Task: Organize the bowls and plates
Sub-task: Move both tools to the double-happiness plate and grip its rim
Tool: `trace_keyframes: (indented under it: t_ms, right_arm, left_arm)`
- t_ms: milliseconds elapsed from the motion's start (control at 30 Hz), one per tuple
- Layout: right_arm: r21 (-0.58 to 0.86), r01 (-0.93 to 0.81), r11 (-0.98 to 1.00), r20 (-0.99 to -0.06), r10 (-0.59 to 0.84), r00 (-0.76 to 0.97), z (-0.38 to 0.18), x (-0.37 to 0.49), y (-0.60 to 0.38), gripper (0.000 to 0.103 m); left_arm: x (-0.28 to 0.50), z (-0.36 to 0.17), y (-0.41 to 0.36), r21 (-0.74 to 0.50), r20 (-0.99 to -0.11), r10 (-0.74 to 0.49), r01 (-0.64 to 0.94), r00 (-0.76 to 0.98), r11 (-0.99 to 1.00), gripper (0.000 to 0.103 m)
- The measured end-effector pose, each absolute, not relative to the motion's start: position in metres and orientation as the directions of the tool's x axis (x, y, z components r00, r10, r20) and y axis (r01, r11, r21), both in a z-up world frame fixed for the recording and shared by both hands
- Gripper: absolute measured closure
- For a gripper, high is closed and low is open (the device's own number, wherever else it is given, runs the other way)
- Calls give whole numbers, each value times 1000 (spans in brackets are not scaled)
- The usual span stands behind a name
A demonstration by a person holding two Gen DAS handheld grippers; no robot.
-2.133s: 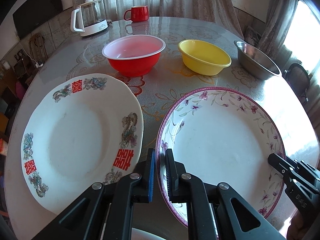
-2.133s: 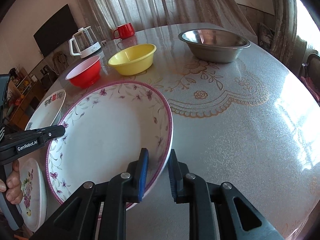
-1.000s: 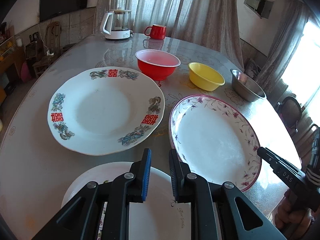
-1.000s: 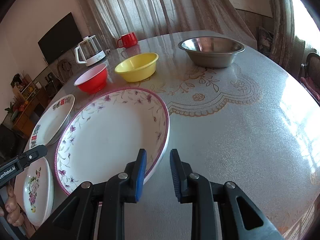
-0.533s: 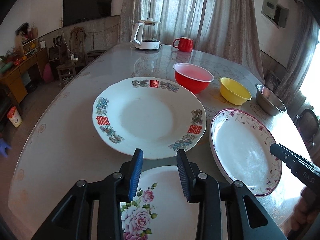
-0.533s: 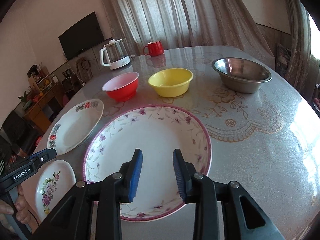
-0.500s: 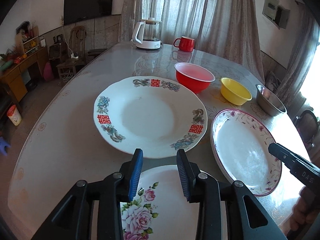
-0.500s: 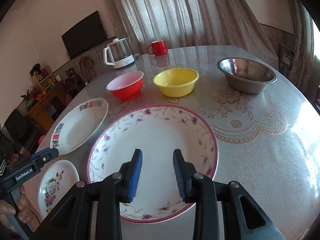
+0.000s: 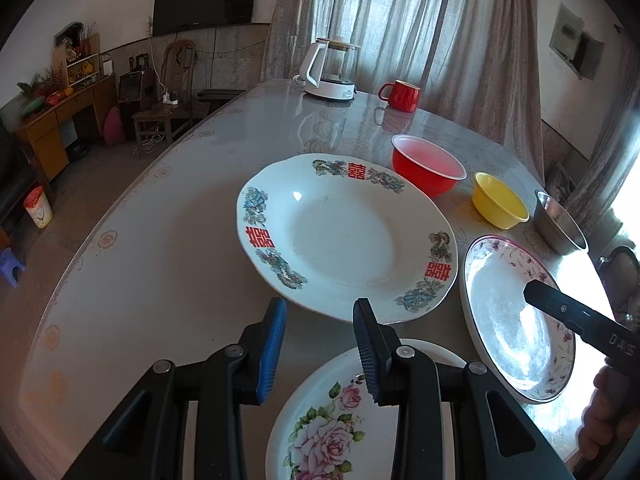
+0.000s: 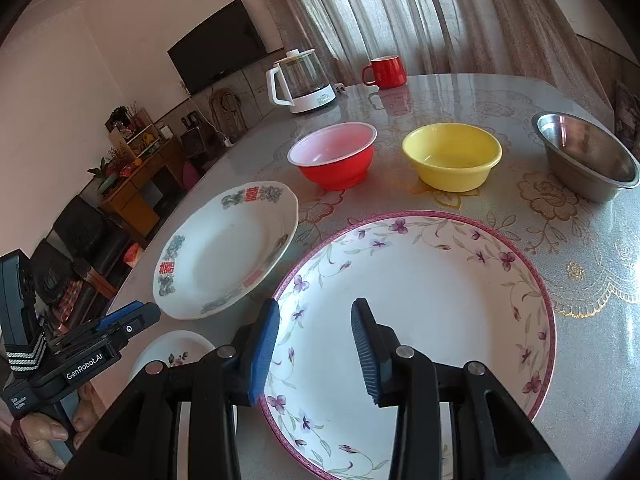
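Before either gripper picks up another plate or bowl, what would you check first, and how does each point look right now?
1. Left gripper free of load: ok, nothing between its fingers.
2. Right gripper free of load: ok, jaws opening above the purple-flower plate, not pressing it.
3. Purple-flower plate lying flat on the table: ok.
4. Red-character plate and rose plate unstacked: ok, three plates lie separately.
5. Red bowl, yellow bowl and steel bowl upright, apart: ok.
6. Which piece comes next: cannot tell.
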State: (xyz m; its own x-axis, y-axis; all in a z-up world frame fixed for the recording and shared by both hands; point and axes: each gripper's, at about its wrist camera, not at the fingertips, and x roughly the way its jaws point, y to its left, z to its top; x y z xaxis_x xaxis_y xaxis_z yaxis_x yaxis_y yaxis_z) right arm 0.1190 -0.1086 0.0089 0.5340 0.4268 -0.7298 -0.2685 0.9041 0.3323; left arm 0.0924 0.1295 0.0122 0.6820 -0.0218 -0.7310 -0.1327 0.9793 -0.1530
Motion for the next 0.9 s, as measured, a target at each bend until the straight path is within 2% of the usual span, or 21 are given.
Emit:
trace_keyframes:
  t_ms: [233,600,900]
  right_arm:
    - [346,-298,890,-735,454,503,5,131,-94,65]
    - [368,-317,874,-735,482,476,3,168,-81,63]
    - [354,-348,868,-740,487,464,-3,204,-57,63]
  left_arm:
    - [96,6,143,-176,-741,-28,-154,671,972,63]
    - [115,4,188,-300,-743,-110,-182,660,936,63]
    - [143,-2,222,-362,-749,-113,-261,653,895,63]
